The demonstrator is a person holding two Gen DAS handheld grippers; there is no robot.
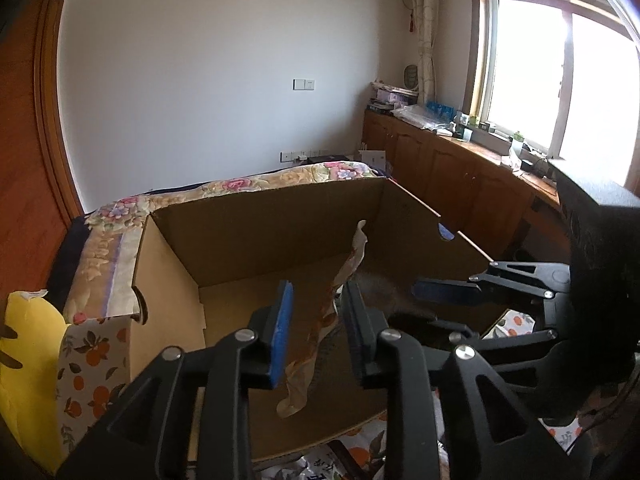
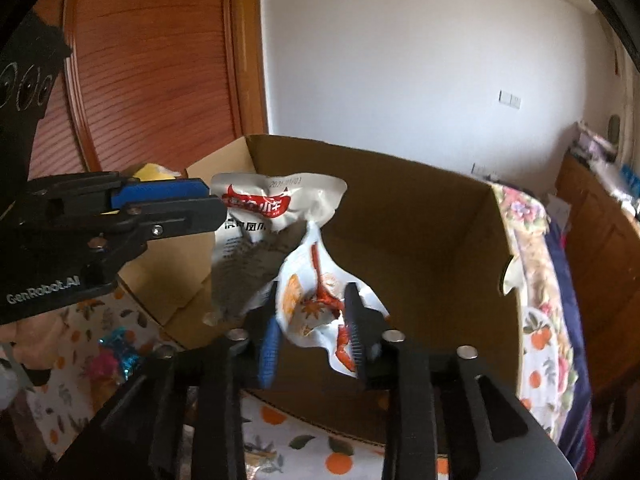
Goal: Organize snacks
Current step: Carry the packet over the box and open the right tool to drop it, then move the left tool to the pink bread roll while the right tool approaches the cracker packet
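A white snack bag [image 2: 276, 204] with red print hangs crumpled over the open cardboard box [image 2: 420, 220]. In the left wrist view the bag [image 1: 310, 344] shows edge-on inside the box [image 1: 260, 232]. My left gripper [image 1: 318, 320] is open, its blue pads standing apart on either side of the thin bag without pressing it. My right gripper [image 2: 312, 336] is open too, with the bag's lower end loose between its fingers. The left gripper [image 2: 212, 200] reaches in from the left by the bag's top corner. The right gripper [image 1: 416, 304] reaches in from the right.
The box stands on an orange-print cloth [image 2: 320, 452]. A yellow object [image 1: 28, 360] sits left of the box, and colourful wrappers [image 2: 116, 344] lie on the cloth. A floral quilt [image 1: 240, 184] lies behind, wooden cabinets [image 1: 460, 176] under the window.
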